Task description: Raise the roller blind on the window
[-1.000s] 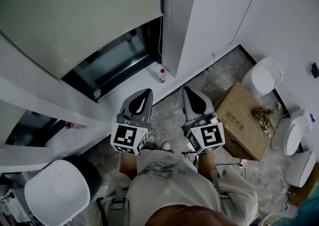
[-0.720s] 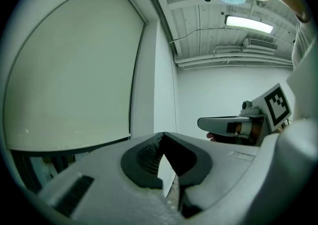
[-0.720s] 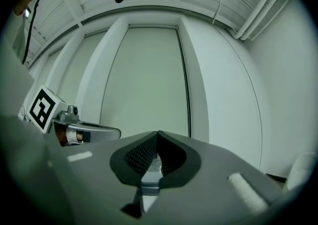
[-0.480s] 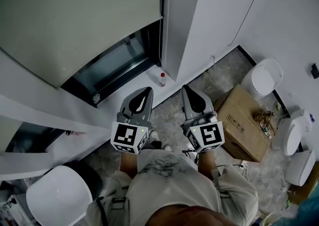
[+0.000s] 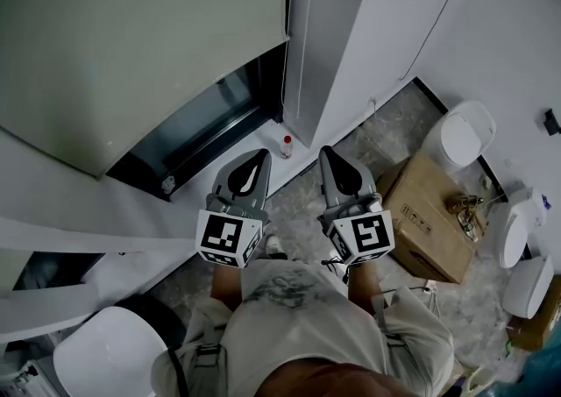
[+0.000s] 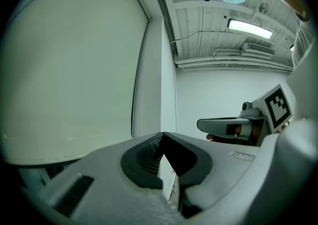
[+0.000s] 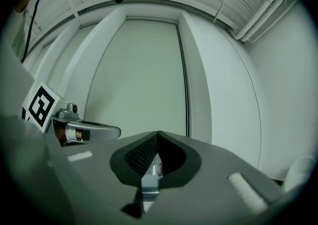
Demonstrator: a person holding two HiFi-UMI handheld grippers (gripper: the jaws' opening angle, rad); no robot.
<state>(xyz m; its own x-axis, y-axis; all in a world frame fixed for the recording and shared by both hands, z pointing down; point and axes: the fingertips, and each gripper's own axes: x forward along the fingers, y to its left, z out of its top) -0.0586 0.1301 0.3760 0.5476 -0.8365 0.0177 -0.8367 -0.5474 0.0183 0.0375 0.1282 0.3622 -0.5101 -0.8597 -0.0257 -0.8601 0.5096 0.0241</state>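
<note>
- The jaws of both grippers were closed tip to tip with nothing between them. The left gripper [image 5: 260, 156] and right gripper [image 5: 326, 152] were held level, side by side, pointing towards the window.
- The blind [image 5: 131, 45] hung ahead and a little to the left. It covered most of the window, and only a strip of glass [image 5: 206, 119] showed under its bottom edge.
- Neither of the 2 grippers touched the blind; both were well apart from it.
- A thin line beside the blind's right edge looked like the cord [image 5: 285, 80], though it was too fine to be sure.
- The fabric seemed light, thin and soft, so pinching it directly would likely crease it without rolling it up.
- The bottom edge looked stiffer and would be a safer place to lift from.
- If that line was the cord, it was probably the best hold. It is slim and could slip between the pads, so it would need a firm pinch and a steady pull.
</note>
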